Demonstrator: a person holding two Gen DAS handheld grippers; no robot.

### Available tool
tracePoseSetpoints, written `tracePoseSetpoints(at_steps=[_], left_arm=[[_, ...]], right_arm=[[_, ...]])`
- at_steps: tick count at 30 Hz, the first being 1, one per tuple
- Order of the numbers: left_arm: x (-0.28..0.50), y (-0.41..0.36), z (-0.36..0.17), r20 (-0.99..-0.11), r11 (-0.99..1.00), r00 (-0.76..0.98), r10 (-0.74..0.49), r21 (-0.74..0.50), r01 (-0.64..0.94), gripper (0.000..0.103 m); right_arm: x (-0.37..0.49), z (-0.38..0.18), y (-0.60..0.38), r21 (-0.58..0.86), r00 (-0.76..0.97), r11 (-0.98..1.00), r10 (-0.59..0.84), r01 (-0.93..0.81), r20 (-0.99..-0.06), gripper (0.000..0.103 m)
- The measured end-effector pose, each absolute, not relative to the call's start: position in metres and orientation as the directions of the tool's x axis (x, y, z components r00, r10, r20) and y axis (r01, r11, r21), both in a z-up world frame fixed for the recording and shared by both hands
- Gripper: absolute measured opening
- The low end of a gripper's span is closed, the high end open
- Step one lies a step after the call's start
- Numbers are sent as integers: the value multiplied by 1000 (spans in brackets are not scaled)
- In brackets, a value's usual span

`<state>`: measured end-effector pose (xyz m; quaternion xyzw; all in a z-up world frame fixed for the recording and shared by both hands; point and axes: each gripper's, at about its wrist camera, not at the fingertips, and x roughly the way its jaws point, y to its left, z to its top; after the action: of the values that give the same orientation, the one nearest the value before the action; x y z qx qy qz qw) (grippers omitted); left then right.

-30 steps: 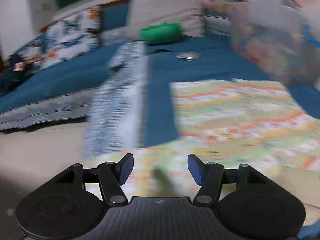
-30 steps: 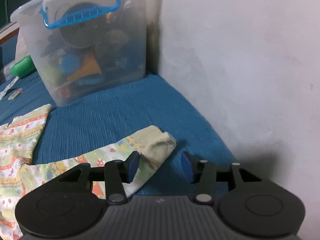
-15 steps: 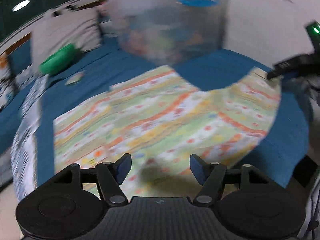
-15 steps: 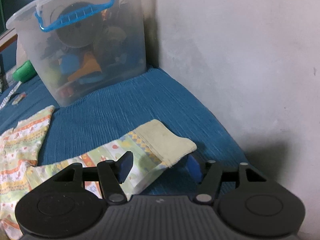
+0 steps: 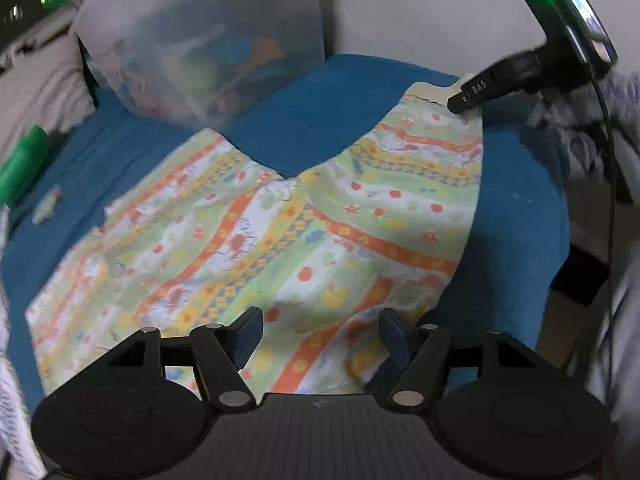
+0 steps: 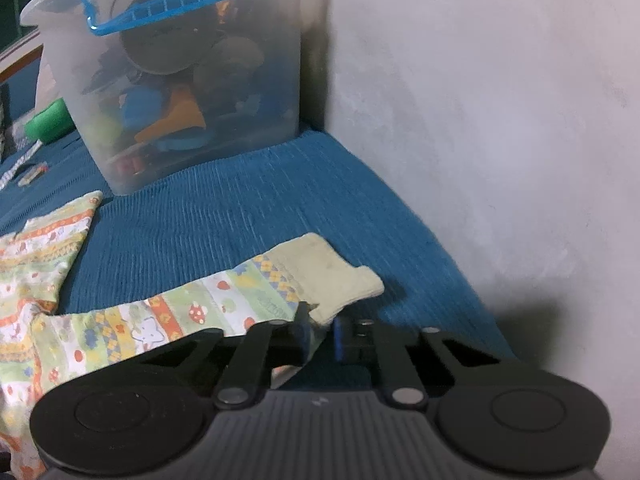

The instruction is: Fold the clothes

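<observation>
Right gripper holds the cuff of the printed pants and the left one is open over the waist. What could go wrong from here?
1. The right gripper is shut on only the cuff edge; a pull may slip it free.
2. The left gripper hangs open over the pants; closing here may pinch the blue cover too.
3. The plastic box stands close behind; a swung leg could brush it.

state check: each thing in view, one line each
right claw: shut on the cuff of the patterned pants, jaws have just been closing
left claw: open, over the waist end of the pants, not gripping
patterned pants: spread flat on the blue bedspread, unfolded
clear storage box: lid on, blue handle down, toys inside
</observation>
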<state>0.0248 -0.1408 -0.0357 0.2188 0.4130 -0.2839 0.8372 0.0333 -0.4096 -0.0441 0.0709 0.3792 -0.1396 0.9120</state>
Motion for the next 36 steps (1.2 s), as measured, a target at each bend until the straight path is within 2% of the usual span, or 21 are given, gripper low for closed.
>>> tracePoseSetpoints(at_steps=[6, 10, 12, 18, 19, 23, 24, 27, 36], left_arm=[[35, -146, -42, -831, 775, 454, -323, 44, 631, 65], [38, -148, -45, -829, 783, 440, -345, 4, 622, 65], [40, -149, -47, -827, 786, 437, -354, -10, 618, 65], [41, -141, -45, -821, 787, 425, -382, -48, 615, 67], [42, -138, -45, -821, 789, 421, -386, -58, 611, 67], [44, -130, -41, -818, 800, 422, -390, -75, 595, 68], [43, -129, -40, -816, 805, 429, -387, -72, 589, 71], [42, -124, -36, -812, 821, 452, -369, -57, 568, 79], [38, -105, -29, -802, 861, 528, -279, 35, 508, 90]], right_arm=[[30, -37, -394, -154, 708, 948, -311, 278, -634, 6], [30, -30, -395, -189, 718, 931, -360, 311, -596, 6], [32, -28, -401, -174, 714, 923, -378, 344, -589, 6], [39, -45, -419, -27, 674, 925, -296, 379, -677, 6], [36, -46, -424, 18, 678, 926, -264, 378, -686, 8], [29, -42, -441, 189, 690, 906, -141, 379, -710, 36], [29, -43, -443, 202, 685, 897, -139, 393, -715, 38], [31, -46, -439, 183, 673, 895, -159, 408, -722, 38], [27, -48, -426, 141, 667, 887, -218, 440, -713, 41]])
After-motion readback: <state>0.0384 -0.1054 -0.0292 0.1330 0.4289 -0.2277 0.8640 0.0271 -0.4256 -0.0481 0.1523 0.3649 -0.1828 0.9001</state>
